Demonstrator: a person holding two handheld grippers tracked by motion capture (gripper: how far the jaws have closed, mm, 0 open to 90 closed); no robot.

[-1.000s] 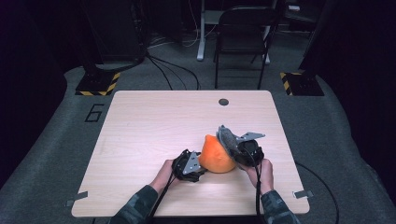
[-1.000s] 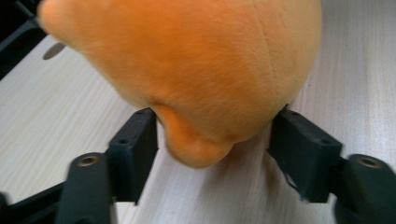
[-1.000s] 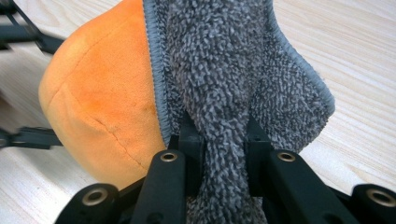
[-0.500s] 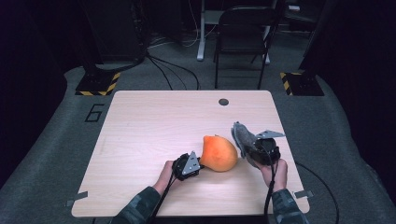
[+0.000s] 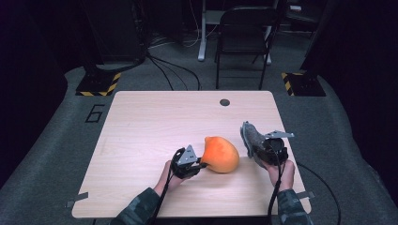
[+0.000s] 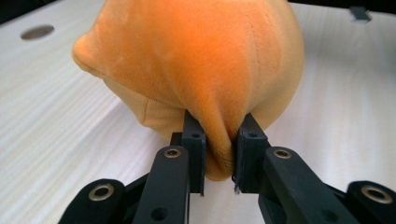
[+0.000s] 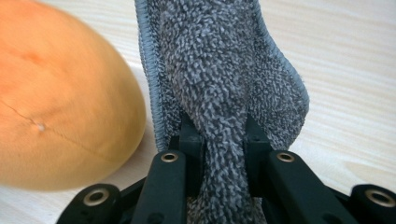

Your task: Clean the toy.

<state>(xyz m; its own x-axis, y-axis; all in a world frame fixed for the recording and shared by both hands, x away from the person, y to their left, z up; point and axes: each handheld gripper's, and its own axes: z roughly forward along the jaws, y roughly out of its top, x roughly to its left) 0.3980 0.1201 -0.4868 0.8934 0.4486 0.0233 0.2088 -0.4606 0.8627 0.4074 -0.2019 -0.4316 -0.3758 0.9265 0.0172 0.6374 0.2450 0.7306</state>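
Room: we are working in a dark room, with a black folding chair (image 5: 244,35) standing beyond the far edge of the table and a yellow-and-black striped floor marker (image 5: 99,85) lying at the far left.
Surface: we are seeing a pale wooden table (image 5: 155,122) with a round cable hole (image 5: 225,102) near its far edge.
Orange plush toy (image 5: 219,154): it is lying on the near half of the table, between our two grippers; its pointed end is facing left in the left gripper view (image 6: 196,60).
Left gripper (image 5: 199,164): we have just been closing its jaws, and they are now pinching a fold of the orange plush between them (image 6: 219,144).
Grey microfibre cloth (image 5: 251,137): it is standing up out of the right gripper, just to the right of the plush; we cannot tell whether the two are touching.
Right gripper (image 5: 258,151): its jaws are pressed on a bunched strip of the cloth (image 7: 219,93), which is rising between them (image 7: 223,140).
Hands: our left hand (image 5: 168,176) and right hand (image 5: 281,171) are coming in from the near edge, sleeves in camouflage pattern.
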